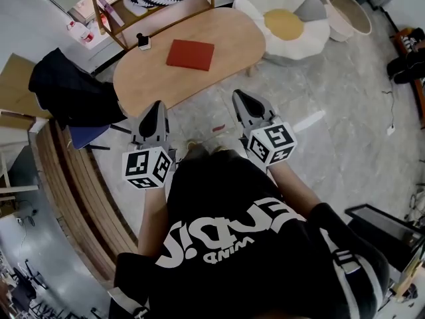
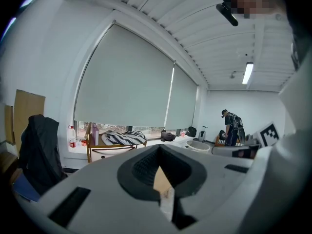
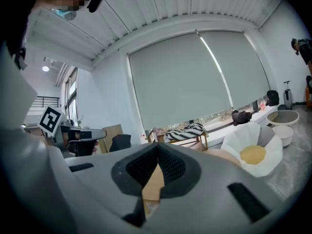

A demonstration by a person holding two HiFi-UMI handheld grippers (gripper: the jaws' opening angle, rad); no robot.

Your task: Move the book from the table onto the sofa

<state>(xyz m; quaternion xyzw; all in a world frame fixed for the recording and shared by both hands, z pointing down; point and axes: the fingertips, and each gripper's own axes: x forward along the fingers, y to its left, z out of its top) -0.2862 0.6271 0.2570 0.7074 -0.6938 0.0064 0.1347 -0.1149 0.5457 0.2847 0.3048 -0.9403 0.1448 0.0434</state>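
Oval wooden table (image 1: 232, 42) stood ahead of the person, with a white flower-shaped sofa (image 1: 255, 5), yellow at its centre, just beyond its right end. Left gripper (image 1: 157, 106) and right gripper (image 1: 240, 98) were held side by side short of the table's near edge, each with jaws together and nothing between them. Red book (image 1: 190, 54) lay flat near the table's middle, well apart from both grippers.

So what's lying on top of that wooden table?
A red book lies flat on the table, and a small black object sits near its far edge. Whatever lies under the book is covered.
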